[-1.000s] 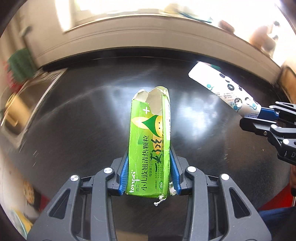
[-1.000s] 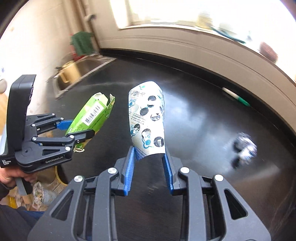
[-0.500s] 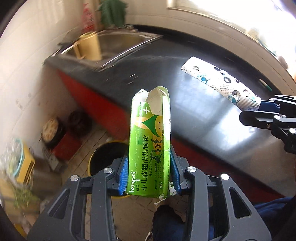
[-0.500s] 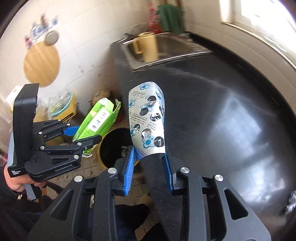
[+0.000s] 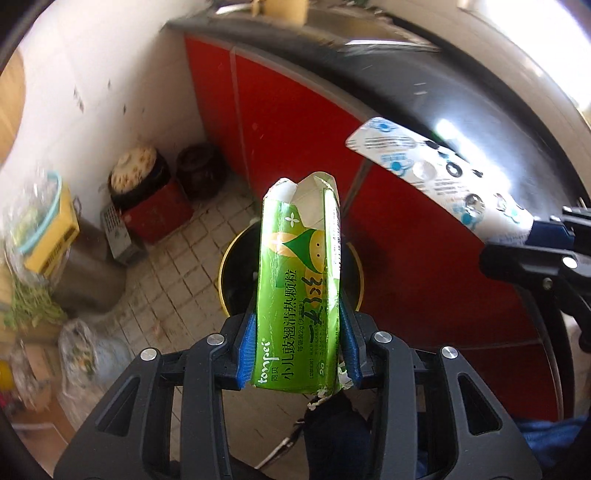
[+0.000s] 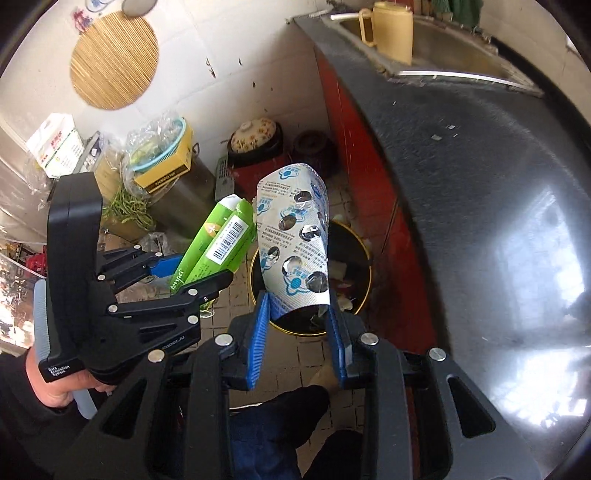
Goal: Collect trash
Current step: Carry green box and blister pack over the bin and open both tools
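My left gripper [image 5: 298, 341] is shut on a green medicine box [image 5: 298, 291] with a torn-open top, held upright over a black trash bin with a yellow rim [image 5: 226, 258] on the tiled floor. My right gripper [image 6: 298, 332] is shut on a silver-white blister pack [image 6: 293, 240], curved, held above the same bin [image 6: 354, 306]. The left gripper [image 6: 162, 273] and green box [image 6: 214, 243] show at the left of the right wrist view. The blister pack [image 5: 436, 177] and right gripper [image 5: 546, 243] show at the right of the left wrist view.
A black countertop [image 6: 480, 184] on red cabinets [image 5: 295, 110] runs along the right, with a sink and a yellow jug [image 6: 391, 29]. On the floor stand a clay pot on a red box [image 6: 255, 144], a metal pot with a yellow box [image 6: 166, 170], and bags.
Both grippers have swung from over the countertop down and left, to above the floor bin. Each still holds its piece of trash.
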Demonstrator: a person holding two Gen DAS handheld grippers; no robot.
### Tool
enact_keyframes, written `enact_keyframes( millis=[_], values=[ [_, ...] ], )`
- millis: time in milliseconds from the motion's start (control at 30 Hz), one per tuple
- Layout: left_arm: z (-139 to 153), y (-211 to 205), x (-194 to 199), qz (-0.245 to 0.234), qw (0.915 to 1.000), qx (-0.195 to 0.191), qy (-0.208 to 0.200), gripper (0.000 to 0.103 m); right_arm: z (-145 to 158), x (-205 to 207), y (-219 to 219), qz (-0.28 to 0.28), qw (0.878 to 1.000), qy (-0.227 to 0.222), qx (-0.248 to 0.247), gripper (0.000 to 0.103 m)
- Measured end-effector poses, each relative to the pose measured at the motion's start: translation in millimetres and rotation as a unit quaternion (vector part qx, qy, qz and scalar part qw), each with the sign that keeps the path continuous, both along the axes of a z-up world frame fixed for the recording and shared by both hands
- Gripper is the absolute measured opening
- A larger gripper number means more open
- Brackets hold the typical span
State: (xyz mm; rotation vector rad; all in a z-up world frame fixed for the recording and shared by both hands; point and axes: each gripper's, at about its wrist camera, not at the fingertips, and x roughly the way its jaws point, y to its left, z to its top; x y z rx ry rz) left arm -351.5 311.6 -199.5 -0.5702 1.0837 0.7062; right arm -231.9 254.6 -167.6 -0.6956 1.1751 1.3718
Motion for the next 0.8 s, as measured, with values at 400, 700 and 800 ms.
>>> enact_keyframes(
  millis=[400, 700, 800],
  values=[
    [-60.9, 45.1, -5.3, 0.048, 0.9965, -0.069, -0.001, 0.038, -54.5, 3.0, 53.3, -0.007, 0.998, -0.013, -0.061, 0.031],
    [-69.0, 59.0, -2.4, 0.044, 0.9962, -0.075, -0.005, 0.054, -59.3, 13.2, 68.3, -0.010, 0.998, -0.012, -0.062, 0.046],
    [-69.4, 59.0, -3.2, 0.045, 0.9961, -0.076, -0.003, 0.071, -57.9, 13.6, 69.3, -0.009, 0.998, -0.008, -0.060, 0.053]
  ],
)
